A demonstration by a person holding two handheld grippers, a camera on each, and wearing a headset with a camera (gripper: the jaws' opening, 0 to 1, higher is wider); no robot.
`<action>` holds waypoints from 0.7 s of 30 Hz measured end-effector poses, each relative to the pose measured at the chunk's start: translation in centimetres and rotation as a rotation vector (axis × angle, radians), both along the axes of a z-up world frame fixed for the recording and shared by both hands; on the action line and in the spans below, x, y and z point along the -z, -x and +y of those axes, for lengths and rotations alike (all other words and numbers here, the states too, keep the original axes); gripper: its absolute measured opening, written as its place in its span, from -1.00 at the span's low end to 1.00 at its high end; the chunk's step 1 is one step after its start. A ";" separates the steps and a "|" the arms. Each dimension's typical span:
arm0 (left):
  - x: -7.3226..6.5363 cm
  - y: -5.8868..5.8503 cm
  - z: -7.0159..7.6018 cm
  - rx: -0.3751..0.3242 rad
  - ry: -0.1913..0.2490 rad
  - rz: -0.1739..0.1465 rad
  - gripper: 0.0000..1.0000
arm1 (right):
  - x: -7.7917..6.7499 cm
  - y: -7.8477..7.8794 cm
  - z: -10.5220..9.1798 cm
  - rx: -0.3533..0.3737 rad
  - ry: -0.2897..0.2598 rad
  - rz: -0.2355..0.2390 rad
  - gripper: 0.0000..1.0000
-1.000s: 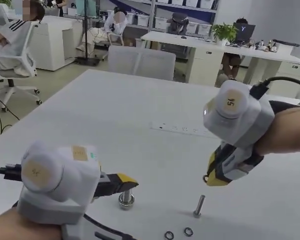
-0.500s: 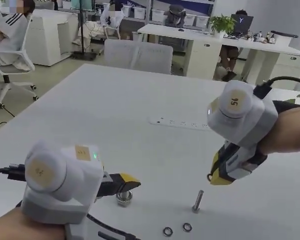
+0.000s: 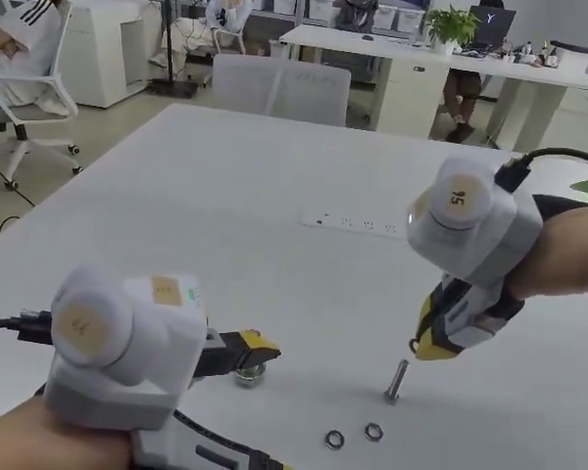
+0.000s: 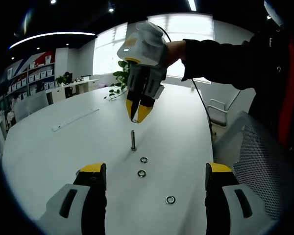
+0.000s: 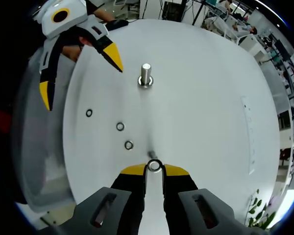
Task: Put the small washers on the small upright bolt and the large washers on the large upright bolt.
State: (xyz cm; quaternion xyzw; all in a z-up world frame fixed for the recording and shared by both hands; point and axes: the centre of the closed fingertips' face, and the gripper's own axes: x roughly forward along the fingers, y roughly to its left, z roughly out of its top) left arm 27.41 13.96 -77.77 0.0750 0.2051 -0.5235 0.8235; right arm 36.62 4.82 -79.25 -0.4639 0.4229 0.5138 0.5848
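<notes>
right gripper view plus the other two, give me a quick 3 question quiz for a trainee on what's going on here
1. True or false: the left gripper has its jaws shut.
2. Pick one: what does the right gripper hold between its jaws? A) a washer B) a nut C) nothing
3. Count: how many loose washers lie on the table in the left gripper view?

Key: 1 false, its jaws stand wide apart; 2 A; 3 three.
</notes>
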 end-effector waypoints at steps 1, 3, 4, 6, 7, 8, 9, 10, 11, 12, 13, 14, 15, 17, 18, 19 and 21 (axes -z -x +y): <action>0.0 0.0 0.0 -0.001 0.000 0.000 0.66 | 0.2 0.0 0.0 -0.004 0.003 0.003 -0.74; 0.0 0.0 0.2 -0.004 0.001 0.001 0.66 | 0.4 -0.1 0.0 -0.006 0.011 0.007 -0.74; 0.1 0.0 0.2 -0.004 0.003 0.001 0.66 | 0.5 -0.1 0.1 -0.008 0.013 0.009 -0.74; 0.1 0.0 0.2 -0.005 0.004 0.003 0.66 | 0.8 -0.2 0.0 -0.011 0.016 0.016 -0.74; 0.1 0.0 0.2 -0.005 0.005 0.004 0.66 | 1.0 -0.3 0.0 -0.013 0.019 0.019 -0.74; 0.1 0.1 0.2 -0.005 0.006 0.006 0.66 | 1.2 -0.3 0.0 -0.015 0.022 0.022 -0.74; 0.2 0.1 0.2 -0.004 0.006 0.006 0.66 | 1.3 -0.3 0.0 -0.017 0.025 0.024 -0.74; 0.2 0.1 0.2 -0.003 0.006 0.007 0.66 | 1.3 -0.3 0.1 -0.018 0.027 0.026 -0.74; 0.2 0.1 0.2 -0.003 0.007 0.009 0.66 | 1.4 -0.3 0.1 -0.019 0.028 0.028 -0.74; 0.2 0.2 0.2 -0.004 0.009 0.010 0.66 | 1.4 -0.2 0.1 -0.021 0.029 0.030 -0.74; 0.3 0.2 0.3 -0.004 0.009 0.012 0.66 | 1.4 -0.2 0.2 -0.022 0.030 0.031 -0.74; 0.3 0.2 0.3 -0.004 0.009 0.012 0.66 | 1.5 -0.2 0.2 -0.023 0.031 0.033 -0.74; 0.3 0.2 0.3 -0.004 0.010 0.013 0.66 | 1.6 -0.2 0.2 -0.023 0.033 0.035 -0.74; 0.3 0.2 0.3 -0.004 0.011 0.014 0.66 | 1.6 -0.2 0.2 -0.025 0.036 0.038 -0.74; 0.3 0.2 0.3 -0.005 0.012 0.015 0.66 | 1.7 -0.2 0.2 -0.025 0.035 0.039 -0.74; 0.3 0.2 0.3 -0.005 0.013 0.015 0.66 | 1.8 -0.2 0.2 -0.023 0.035 0.043 -0.74; 0.3 0.2 0.2 -0.005 0.014 0.016 0.66 | 1.9 -0.2 0.2 -0.024 0.040 0.043 -0.74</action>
